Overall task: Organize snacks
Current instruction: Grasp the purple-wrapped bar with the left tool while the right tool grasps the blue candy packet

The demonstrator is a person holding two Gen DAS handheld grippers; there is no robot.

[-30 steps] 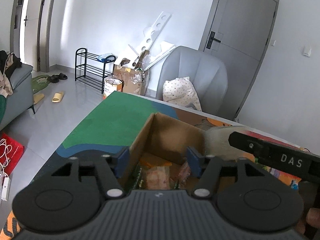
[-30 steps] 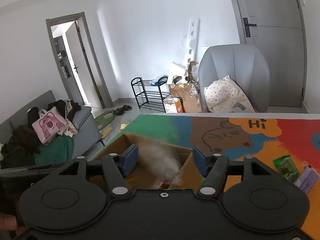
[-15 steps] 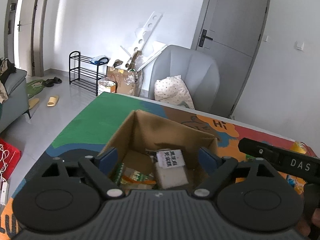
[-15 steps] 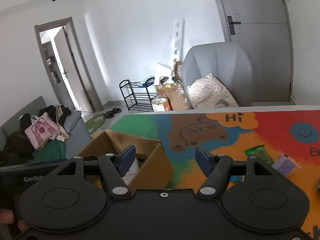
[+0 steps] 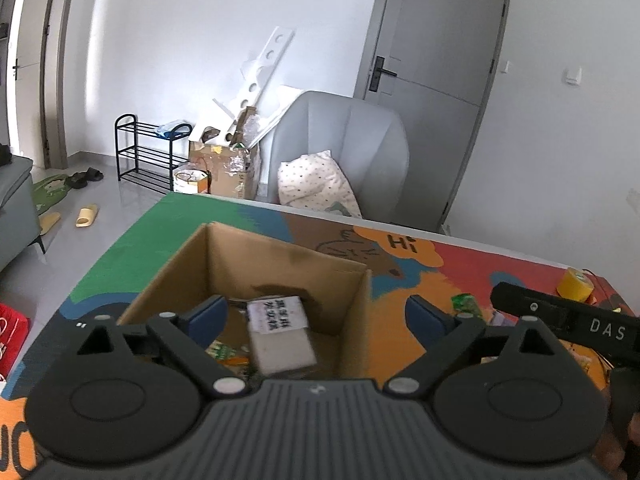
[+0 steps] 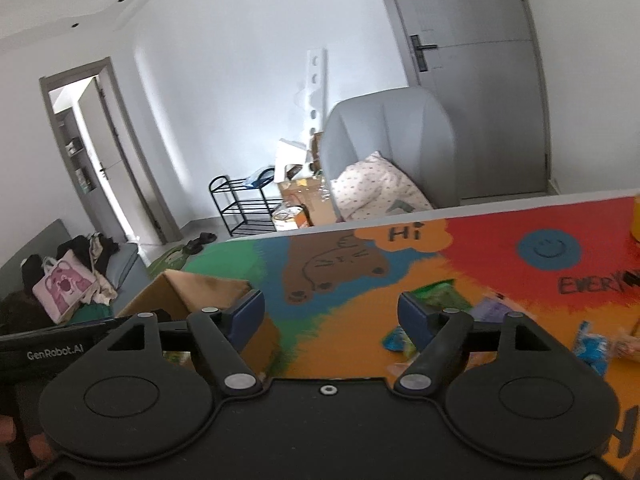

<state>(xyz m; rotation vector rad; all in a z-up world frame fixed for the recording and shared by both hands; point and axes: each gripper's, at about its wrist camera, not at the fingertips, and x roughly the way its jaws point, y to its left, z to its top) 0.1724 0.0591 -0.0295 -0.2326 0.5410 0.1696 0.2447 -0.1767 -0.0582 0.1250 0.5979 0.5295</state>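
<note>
An open cardboard box (image 5: 280,264) stands on the colourful table mat. Inside it a white packet with a printed label (image 5: 280,332) lies on other snack wrappers. My left gripper (image 5: 318,314) hovers over the box's near right side, jaws opening wide, gripping nothing. My right gripper (image 6: 331,312) is over the mat to the right of the box (image 6: 200,288), jaws opening and empty. Ahead of it lie loose snacks: a green packet (image 6: 440,294), a purple one (image 6: 490,308) and a blue one (image 6: 592,348).
A yellow tape roll (image 5: 574,284) sits near the table's far right edge. A grey armchair with a dotted pillow (image 5: 340,148) stands just beyond the table. The right gripper's black body (image 5: 568,320) crosses the right of the left wrist view.
The white packet dropped from between the right gripper's fingers into the box. The right gripper then swung right toward the loose snacks. Both grippers' jaws widened, and the left one pulled back a little.
</note>
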